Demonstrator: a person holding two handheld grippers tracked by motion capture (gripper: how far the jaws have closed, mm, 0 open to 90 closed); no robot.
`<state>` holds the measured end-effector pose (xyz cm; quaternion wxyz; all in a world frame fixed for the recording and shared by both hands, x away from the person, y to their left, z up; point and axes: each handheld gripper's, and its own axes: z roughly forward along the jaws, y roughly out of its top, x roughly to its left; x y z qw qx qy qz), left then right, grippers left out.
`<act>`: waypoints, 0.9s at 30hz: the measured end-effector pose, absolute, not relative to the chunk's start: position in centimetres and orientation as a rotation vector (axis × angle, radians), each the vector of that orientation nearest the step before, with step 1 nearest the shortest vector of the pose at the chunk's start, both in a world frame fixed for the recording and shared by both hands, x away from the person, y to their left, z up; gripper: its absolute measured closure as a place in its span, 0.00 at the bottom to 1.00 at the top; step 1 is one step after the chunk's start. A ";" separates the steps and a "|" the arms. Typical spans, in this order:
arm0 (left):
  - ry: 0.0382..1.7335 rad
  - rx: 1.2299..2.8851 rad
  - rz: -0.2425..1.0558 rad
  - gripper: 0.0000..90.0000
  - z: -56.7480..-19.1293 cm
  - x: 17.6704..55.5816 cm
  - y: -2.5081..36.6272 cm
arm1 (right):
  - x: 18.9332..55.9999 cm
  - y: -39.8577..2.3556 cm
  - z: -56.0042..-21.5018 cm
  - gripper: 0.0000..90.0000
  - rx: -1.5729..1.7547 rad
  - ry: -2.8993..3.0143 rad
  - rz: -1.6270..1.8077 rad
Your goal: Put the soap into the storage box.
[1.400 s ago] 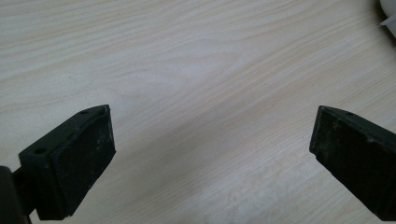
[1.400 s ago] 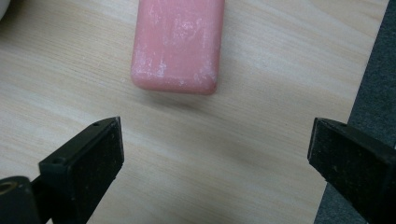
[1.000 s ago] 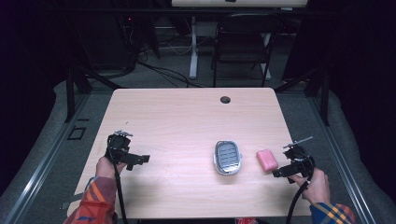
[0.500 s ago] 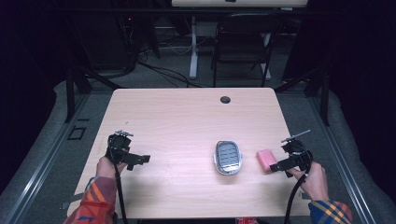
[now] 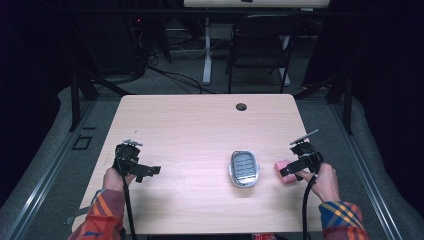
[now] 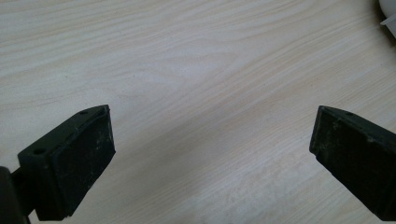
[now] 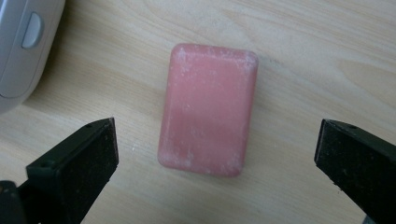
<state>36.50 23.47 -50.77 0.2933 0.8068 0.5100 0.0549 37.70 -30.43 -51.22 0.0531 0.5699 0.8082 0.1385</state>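
Right claw lined up over the soap, jaws wide; left claw idle.

High view: soap (image 5: 283, 169) lies flat on the table (image 5: 200, 130), just right of the dish (image 5: 244, 168); right claw (image 5: 289, 169) is at it, left claw (image 5: 145, 172) well apart, parked. Left gripper view: jaws spread over bare wood, nothing between. Right gripper view: soap (image 7: 208, 109) sits centred ahead of the released jaws, which have just been opening, long axis along the approach, so the pads (image 7: 95, 154) can likely close on its narrow sides; dish (image 7: 23, 46) close by, presumably the destination.
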 end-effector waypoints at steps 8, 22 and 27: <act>1.359 2.151 0.143 0.00 -50.8 36.5 23.5 | 39.1 -29.7 -51.8 0.00 1.758 2.475 0.380; 1.358 2.152 0.140 0.00 -50.7 36.5 23.4 | 40.1 -29.5 -53.1 0.13 1.839 2.473 0.308; 1.355 2.155 0.140 0.00 -50.7 36.5 23.4 | 40.2 -29.4 -53.6 0.19 1.846 2.491 0.288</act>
